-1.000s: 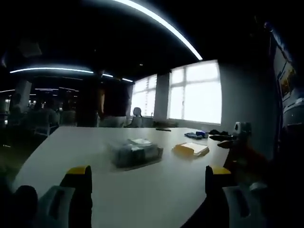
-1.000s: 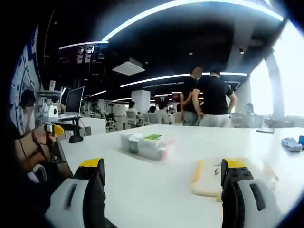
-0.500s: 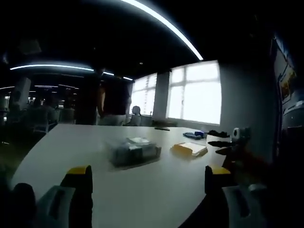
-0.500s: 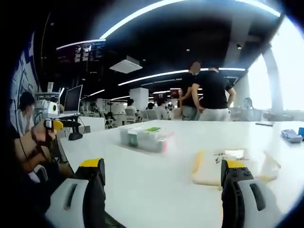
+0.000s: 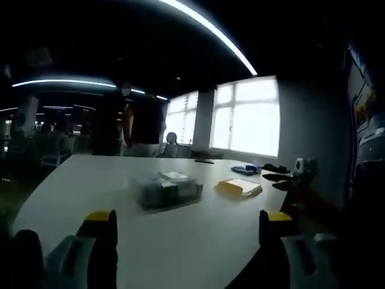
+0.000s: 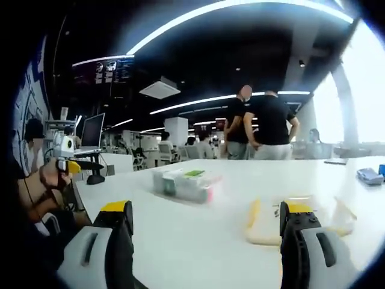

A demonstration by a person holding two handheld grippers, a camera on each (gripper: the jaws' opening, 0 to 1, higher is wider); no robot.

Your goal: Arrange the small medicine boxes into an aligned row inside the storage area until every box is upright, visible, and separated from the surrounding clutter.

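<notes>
Both grippers, left [image 5: 187, 232] and right [image 6: 207, 232], hover with jaws spread and empty over the white table [image 6: 198, 235] near a clear storage box [image 6: 185, 183]

My right gripper [image 6: 207, 238] sat low in the frame, its two yellow-tipped jaws spread wide apart with nothing between them, above the white table [image 6: 198, 235]. Just above centre I saw a clear container [image 6: 186, 183] resting on the table, with small medicine boxes [image 6: 194, 174] showing through it, one with a green top. At lower right a yellow-edged lid [image 6: 267, 220] lay flat, partly behind my right jaw. At the left edge the left gripper [image 6: 69, 165] was held in a hand [image 6: 51, 177]. Two people [image 6: 261, 126] in dark shirts stood beyond the table, upper right of centre.
</notes>
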